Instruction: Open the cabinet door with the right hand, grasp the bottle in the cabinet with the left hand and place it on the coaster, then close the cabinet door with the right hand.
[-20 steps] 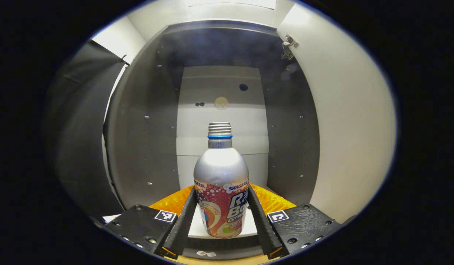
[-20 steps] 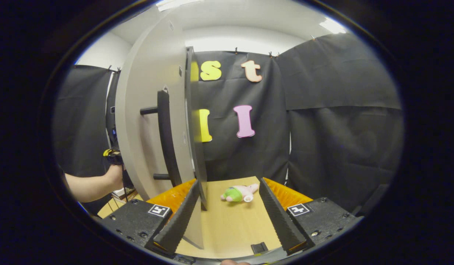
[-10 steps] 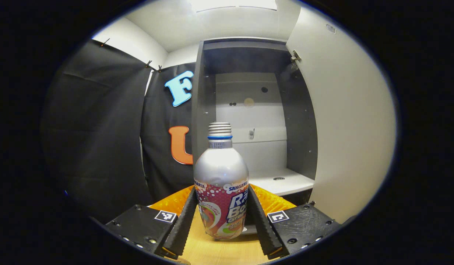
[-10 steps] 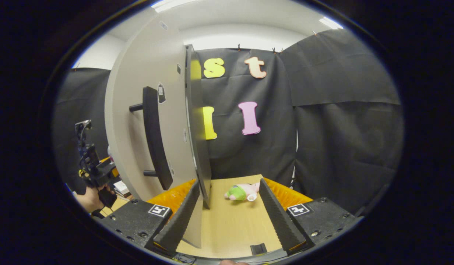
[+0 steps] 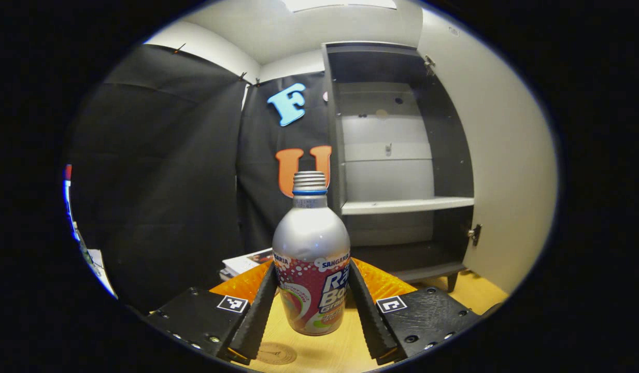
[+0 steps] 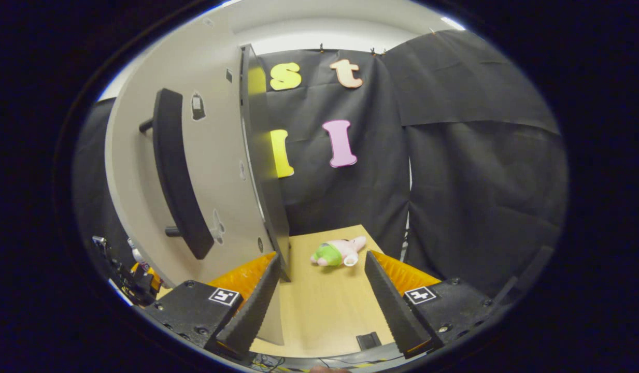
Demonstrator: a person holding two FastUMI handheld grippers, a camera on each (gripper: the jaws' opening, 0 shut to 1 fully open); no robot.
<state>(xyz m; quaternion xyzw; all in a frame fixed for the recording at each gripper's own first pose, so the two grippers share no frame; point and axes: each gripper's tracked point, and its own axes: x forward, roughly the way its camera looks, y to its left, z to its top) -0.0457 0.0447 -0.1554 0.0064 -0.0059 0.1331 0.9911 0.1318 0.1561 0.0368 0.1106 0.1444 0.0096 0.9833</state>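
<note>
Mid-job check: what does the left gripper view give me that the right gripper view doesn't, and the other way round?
Left gripper view: the left claw shut on the bottle, held above the table with the coaster just below, and the open cabinet's shelf.
Right gripper view: the right claw open, the door's handle on its outer face, and a plush toy.
Shared: the open cabinet door and the wooden table.

Left gripper view: coaster [image 5: 275,354] cut by the lower edge; papers [image 5: 242,261] partly behind the bottle [image 5: 311,259] and a finger [image 5: 257,306]
</note>
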